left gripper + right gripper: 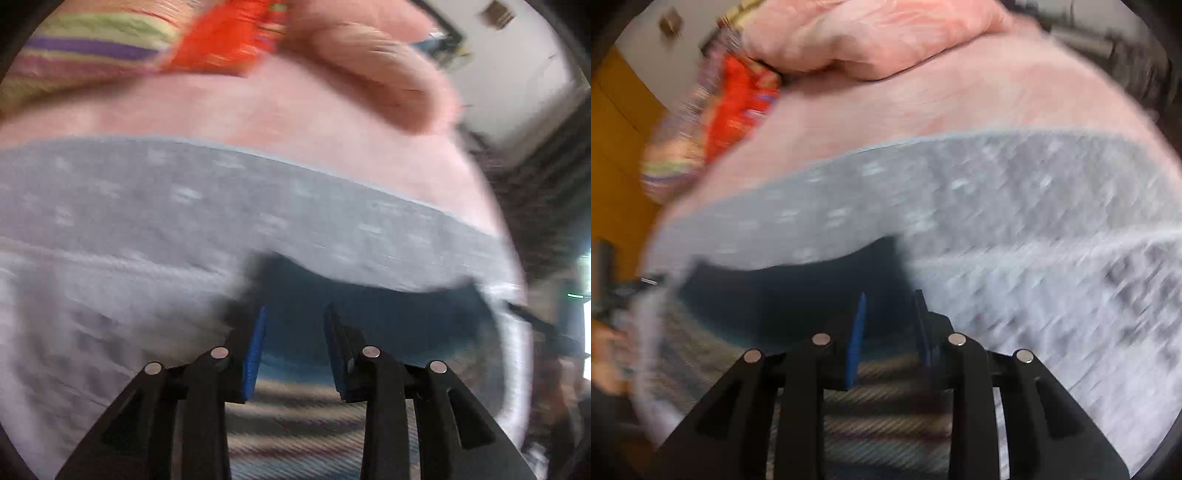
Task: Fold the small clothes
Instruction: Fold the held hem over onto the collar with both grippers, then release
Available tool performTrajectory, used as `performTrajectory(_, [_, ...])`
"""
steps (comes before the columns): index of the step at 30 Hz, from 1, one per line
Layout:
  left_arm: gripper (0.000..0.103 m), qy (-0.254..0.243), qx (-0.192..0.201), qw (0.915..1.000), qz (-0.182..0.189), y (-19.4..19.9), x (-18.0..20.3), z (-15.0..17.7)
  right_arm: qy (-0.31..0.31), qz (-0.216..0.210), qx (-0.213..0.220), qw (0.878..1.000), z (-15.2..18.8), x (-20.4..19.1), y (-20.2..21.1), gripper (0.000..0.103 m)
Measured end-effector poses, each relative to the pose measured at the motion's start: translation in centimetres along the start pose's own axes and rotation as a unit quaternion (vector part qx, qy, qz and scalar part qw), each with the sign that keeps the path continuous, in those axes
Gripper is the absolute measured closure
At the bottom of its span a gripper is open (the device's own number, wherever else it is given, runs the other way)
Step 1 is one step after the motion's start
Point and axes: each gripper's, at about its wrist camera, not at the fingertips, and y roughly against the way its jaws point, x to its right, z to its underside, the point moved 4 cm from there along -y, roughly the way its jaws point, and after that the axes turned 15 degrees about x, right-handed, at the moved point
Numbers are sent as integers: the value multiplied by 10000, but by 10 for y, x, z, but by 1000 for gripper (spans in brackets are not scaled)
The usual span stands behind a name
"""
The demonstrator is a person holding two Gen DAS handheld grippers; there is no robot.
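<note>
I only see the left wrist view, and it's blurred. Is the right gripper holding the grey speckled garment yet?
Observer: No. The right gripper is open, with its blue pads apart and no cloth between them.
Operator: Where is it pointing?
Observer: At the dark blue patch below the edge of the grey speckled garment. The blur hides whether it is touching.
Operator: Anything off to its side that I can't see?
Observer: A yellow-orange panel at the left edge of the right wrist view, beyond the pink sheet.
</note>
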Motion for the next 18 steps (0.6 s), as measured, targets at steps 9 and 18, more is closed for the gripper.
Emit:
performTrajectory(9, [98, 211, -404, 9977, -506, -19, -32, 33, -1138, -157, -371, 9927, 45, 52, -7, 99])
performTrajectory(18, [99, 198, -470, 9987, 92, 37, -42, 101, -1108, -543, -446, 9914, 104, 53, 47, 103])
